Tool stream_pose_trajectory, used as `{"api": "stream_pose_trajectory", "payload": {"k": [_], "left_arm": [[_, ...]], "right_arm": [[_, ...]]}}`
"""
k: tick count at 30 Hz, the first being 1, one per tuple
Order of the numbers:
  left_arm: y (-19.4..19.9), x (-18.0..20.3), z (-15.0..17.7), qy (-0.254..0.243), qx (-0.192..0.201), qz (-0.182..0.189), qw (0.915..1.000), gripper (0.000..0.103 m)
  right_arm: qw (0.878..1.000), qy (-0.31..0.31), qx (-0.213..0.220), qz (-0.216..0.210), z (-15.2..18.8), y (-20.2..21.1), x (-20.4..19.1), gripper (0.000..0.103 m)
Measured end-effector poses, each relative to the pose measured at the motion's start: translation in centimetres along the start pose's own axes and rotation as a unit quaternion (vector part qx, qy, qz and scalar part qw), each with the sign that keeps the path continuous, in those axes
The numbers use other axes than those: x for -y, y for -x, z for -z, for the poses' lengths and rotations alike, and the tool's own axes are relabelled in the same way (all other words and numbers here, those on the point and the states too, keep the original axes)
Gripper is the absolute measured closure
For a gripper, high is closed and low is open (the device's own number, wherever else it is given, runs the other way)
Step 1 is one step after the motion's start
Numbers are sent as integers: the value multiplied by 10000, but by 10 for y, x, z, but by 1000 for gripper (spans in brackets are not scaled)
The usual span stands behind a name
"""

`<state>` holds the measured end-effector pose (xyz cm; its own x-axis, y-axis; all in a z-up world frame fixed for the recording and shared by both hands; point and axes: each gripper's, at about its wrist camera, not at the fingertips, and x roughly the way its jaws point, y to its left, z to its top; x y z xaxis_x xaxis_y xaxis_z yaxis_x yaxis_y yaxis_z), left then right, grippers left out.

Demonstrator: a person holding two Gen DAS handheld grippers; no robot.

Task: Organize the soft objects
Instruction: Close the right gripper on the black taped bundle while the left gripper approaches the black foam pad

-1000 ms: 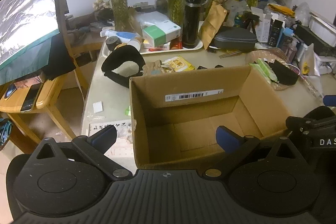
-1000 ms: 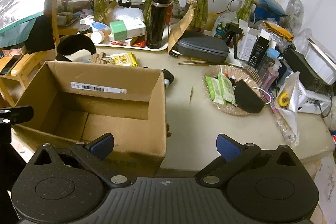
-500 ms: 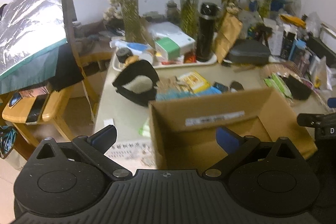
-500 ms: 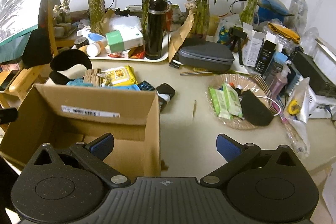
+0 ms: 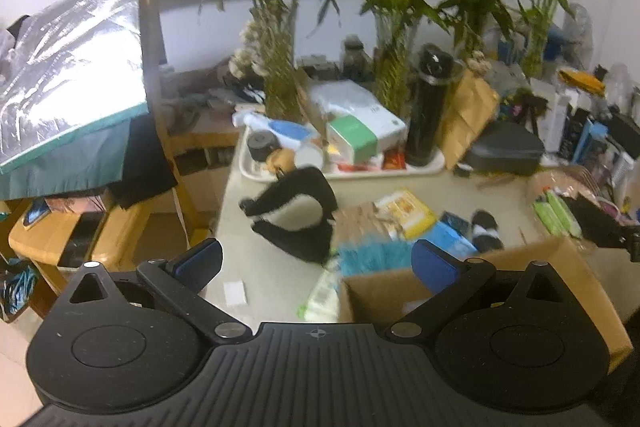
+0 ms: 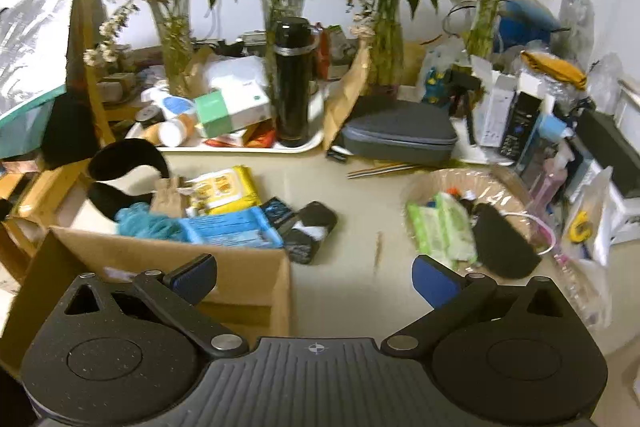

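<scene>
Both claws gape empty: left gripper and right gripper hover above the open brown cardboard box, probably the bin for soft things. Just beyond its far wall lie a fluffy teal cloth and a black-and-white rolled sock, within easy reach.

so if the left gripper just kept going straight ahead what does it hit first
Probably the teal fluffy item lying just past the cardboard box, or the black-and-white plush piece beside it. The left gripper is open and empty. Depth is hard to judge in this blurred fisheye view.
</scene>
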<state>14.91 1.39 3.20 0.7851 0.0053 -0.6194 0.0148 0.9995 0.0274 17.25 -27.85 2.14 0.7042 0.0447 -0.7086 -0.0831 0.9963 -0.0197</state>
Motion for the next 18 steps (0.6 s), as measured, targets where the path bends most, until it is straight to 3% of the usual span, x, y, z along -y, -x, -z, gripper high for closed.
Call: {"api": "stream_pose_trajectory", "payload": {"k": [5, 10, 18], "left_arm": [[-9, -16, -7, 138, 188, 106, 9997, 0], [-30, -27, -13, 81, 242, -12, 9997, 0], [-70, -45, -4, 277, 295, -403, 9984, 0]], "right_arm": [[9994, 117, -41, 312, -6, -15, 6, 0], [9989, 194, -46, 413, -12, -33, 13, 0], [9999, -132, -78, 24, -27, -69, 37, 0]]}}
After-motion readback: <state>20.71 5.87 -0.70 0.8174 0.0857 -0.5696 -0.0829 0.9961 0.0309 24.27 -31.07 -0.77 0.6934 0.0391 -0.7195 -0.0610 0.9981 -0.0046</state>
